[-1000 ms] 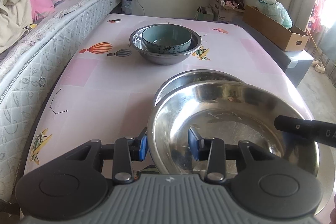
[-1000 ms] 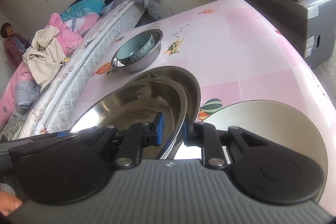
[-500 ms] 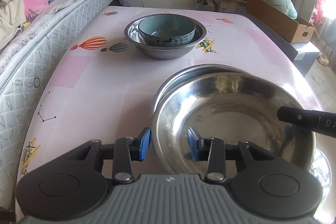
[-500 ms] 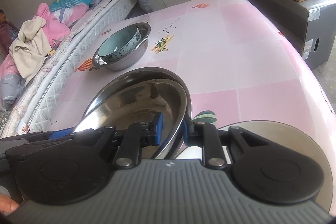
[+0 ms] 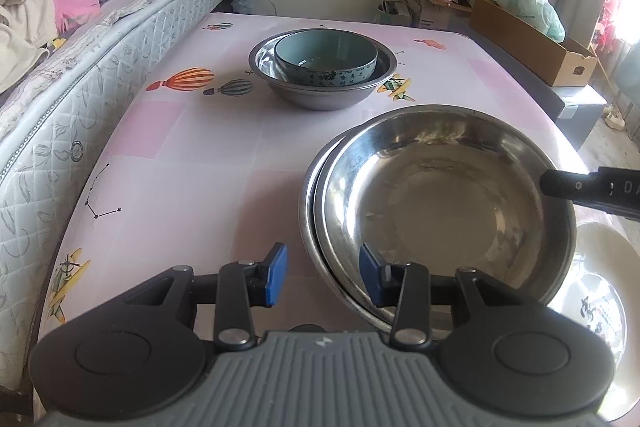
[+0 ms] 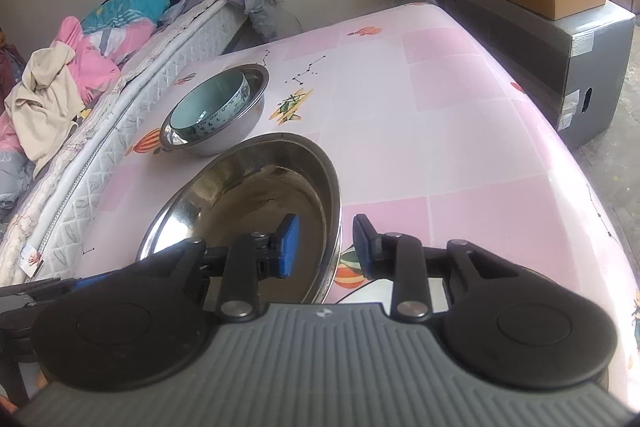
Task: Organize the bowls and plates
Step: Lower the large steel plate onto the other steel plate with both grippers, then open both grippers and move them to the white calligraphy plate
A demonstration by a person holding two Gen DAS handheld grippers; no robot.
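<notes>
- Since a second ago, right gripper [image 6: 322,247] jaws are opening off the steel plate [image 6: 256,203] rim, which stands between them, untouched.
- Left gripper [image 5: 322,275] stands narrowly open astride the rim; the white plate [image 5: 600,307] is cut off at the frame edge.

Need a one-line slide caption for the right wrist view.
Right gripper opening astride the rim of the nested steel plates; teal bowl sits in a steel bowl behind.

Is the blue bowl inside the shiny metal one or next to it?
Inside. The blue bowl sits within the steel bowl on the far part of the table; the metal rim rings it on all sides in both views.
</notes>
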